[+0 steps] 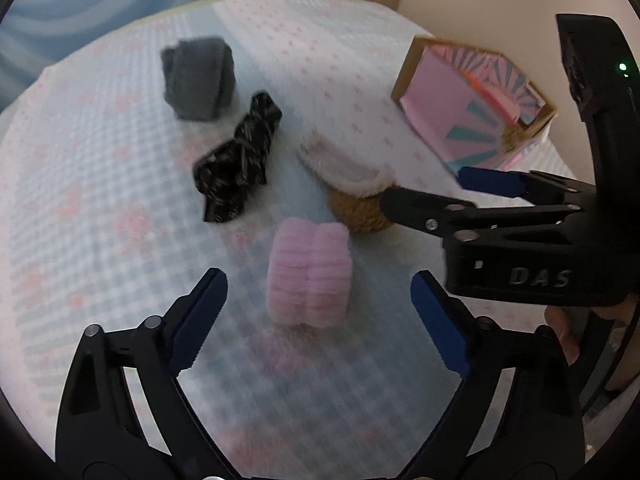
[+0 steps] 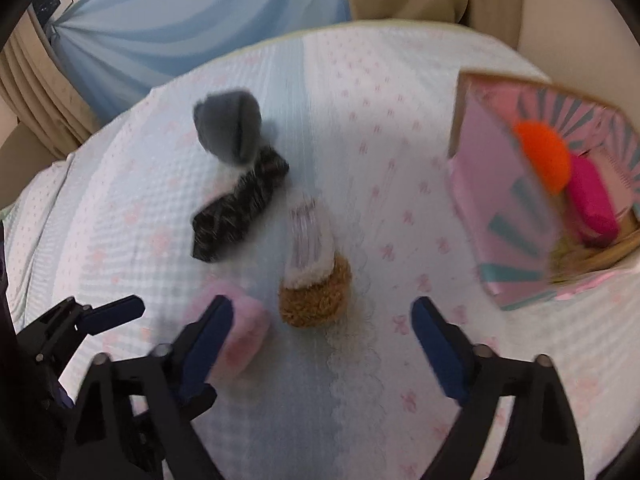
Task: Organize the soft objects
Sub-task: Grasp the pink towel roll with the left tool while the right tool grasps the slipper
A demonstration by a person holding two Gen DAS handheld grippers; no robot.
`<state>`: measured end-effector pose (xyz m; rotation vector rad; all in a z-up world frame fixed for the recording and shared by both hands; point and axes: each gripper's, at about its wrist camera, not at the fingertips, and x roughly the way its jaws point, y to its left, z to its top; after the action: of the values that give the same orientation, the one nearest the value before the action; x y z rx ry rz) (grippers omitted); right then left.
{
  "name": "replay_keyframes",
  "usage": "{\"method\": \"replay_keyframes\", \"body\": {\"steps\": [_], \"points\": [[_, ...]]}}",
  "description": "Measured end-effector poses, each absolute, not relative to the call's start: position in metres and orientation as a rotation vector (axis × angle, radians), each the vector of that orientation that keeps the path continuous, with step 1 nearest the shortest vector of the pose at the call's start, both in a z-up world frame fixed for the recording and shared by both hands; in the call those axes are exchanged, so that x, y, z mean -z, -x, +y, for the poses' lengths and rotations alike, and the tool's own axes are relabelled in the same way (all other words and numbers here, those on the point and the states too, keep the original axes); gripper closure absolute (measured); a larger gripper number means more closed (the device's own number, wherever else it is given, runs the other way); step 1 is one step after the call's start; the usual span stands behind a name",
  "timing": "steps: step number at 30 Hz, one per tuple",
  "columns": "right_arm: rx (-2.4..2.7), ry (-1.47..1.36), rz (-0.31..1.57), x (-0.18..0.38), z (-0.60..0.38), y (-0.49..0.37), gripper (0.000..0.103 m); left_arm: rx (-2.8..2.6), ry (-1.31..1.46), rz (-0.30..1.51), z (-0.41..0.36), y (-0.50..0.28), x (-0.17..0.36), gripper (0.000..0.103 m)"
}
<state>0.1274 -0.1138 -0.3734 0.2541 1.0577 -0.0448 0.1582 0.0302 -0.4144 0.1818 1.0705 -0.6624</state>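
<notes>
Step in hand looks like the approach for a pickup: both tongs are coming in over the bed (image 2: 360, 92), which is covered in a pale quilted spread, and neither is holding anything. The left tongs (image 1: 320, 314) are standing wide open with the pink fuzzy roll (image 1: 310, 274) sitting between the blue pads (image 1: 438, 322), clear gaps on both sides, no contact showing. The right tongs (image 2: 322, 344) are also gaping wide and empty; the brown-and-white sock bundle (image 2: 314, 280) is lying just ahead of them, slightly toward the left pad, not touched. From the right view the pink roll (image 2: 240, 332) is sitting partly behind that left pad. Further ahead of both tongs are lying a black patterned twisted bundle (image 1: 238, 162) and, beyond it, a grey folded bundle (image 1: 198, 78). Off to the right of the right tongs the patterned pink box (image 2: 492, 216) is standing open, already holding an orange piece (image 2: 546, 158) and a magenta piece (image 2: 592, 204). So sorting seems partly done, with four soft items still out. Next move probably calls for the left tongs closing squarely on the pink roll, gently since it will squash, and the right tongs pushing forward a bit before closing on the sock bundle, then carrying toward the box.
</notes>
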Motion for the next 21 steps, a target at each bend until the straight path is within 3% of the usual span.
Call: {"method": "replay_keyframes", "body": {"steps": [8,10,14,16,21], "points": [[0.032,-0.247,1.055,0.406,-0.111,-0.146,0.021,0.683,-0.185,1.103,0.014,-0.177,0.468,0.027],[0.020,-0.245,1.060,0.410,-0.109,-0.150,0.035,0.681,-0.188,1.106,0.011,-0.178,0.472,0.035],[-0.008,-0.229,1.084,0.416,-0.104,-0.158,0.048,0.660,-0.202,1.120,0.004,-0.181,0.481,0.053],[-0.016,-0.213,1.093,0.418,-0.100,-0.162,0.064,0.650,-0.207,1.115,0.000,-0.182,0.480,0.058],[-0.012,-0.205,1.093,0.417,-0.101,-0.160,0.069,0.654,-0.213,1.118,-0.003,-0.181,0.479,0.060]]}}
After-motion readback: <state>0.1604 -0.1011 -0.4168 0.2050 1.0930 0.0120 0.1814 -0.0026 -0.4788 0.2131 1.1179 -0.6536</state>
